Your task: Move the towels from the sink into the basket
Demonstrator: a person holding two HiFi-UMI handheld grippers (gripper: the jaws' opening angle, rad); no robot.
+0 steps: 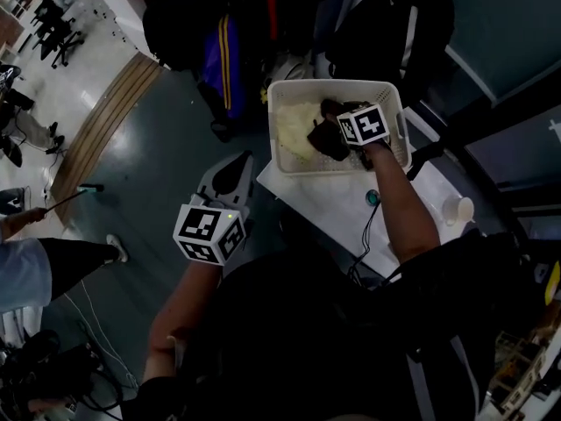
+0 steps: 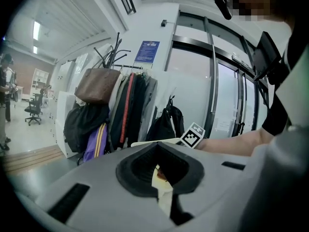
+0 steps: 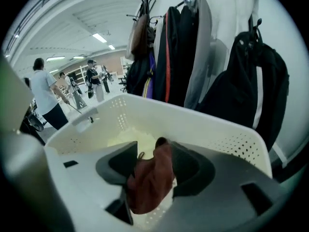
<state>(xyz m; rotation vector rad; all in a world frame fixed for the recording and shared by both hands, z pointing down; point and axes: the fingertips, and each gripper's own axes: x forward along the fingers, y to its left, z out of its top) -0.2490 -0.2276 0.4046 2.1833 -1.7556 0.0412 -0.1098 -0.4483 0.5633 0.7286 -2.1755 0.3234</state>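
Observation:
A white perforated basket [image 1: 289, 90] stands on a white table [image 1: 329, 213]. Inside it lies a pale yellow towel [image 1: 294, 130]. My right gripper [image 1: 331, 137] reaches down into the basket over a dark brown towel [image 1: 323, 139]. In the right gripper view the brown towel [image 3: 152, 178] hangs loosely between the parted jaws of the right gripper [image 3: 154, 161], leaning on the right one, above the yellow towel [image 3: 130, 139] and inside the basket wall [image 3: 207, 129]. My left gripper [image 1: 230, 172] hovers over the floor left of the table, jaws together and empty [image 2: 161, 173]. No sink is in view.
A coat rack [image 2: 120, 91] with jackets, bags and backpacks stands behind the basket. On the table lie a paper cup [image 1: 459, 209], a cable and a small teal object [image 1: 373, 197]. A person's leg [image 1: 79, 257] is on the floor at left; other people stand far off.

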